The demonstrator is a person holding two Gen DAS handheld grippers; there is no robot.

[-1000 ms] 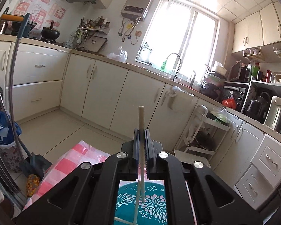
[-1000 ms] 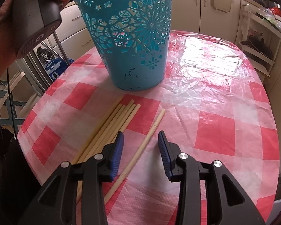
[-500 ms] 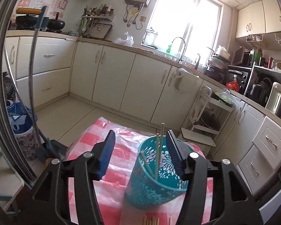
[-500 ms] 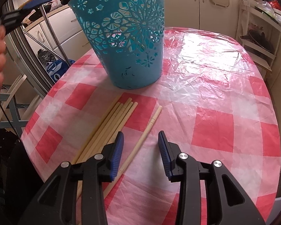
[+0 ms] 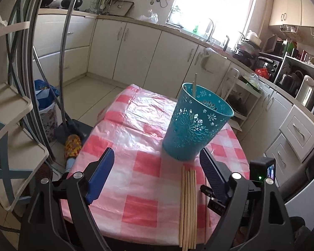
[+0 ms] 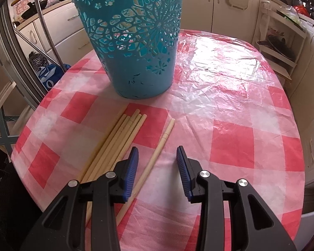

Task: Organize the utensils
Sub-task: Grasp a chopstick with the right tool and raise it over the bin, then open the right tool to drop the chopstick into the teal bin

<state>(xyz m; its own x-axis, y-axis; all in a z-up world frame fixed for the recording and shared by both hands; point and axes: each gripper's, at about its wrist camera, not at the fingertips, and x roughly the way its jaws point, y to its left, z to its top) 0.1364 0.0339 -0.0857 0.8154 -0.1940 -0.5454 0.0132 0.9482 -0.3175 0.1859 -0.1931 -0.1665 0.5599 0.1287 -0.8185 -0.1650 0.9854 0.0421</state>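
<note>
A teal cut-out basket stands on the red-and-white checked table. A chopstick sticks up from inside it. Several wooden chopsticks lie side by side in front of the basket. One single chopstick lies apart, to their right. My left gripper is open wide and empty, above the table's near edge. My right gripper is open and empty, low over the table, with the single chopstick between its fingers.
The table's near and left edges drop to the floor. A folding step stool and a dustpan with its long handle stand to the left. Kitchen cabinets line the back wall, a white rack stands at the right.
My left gripper held a chopstick over the basket, opened and let it drop in, then pulled back and up toward the near table edge. My right gripper crept slightly forward over the single chopstick.
</note>
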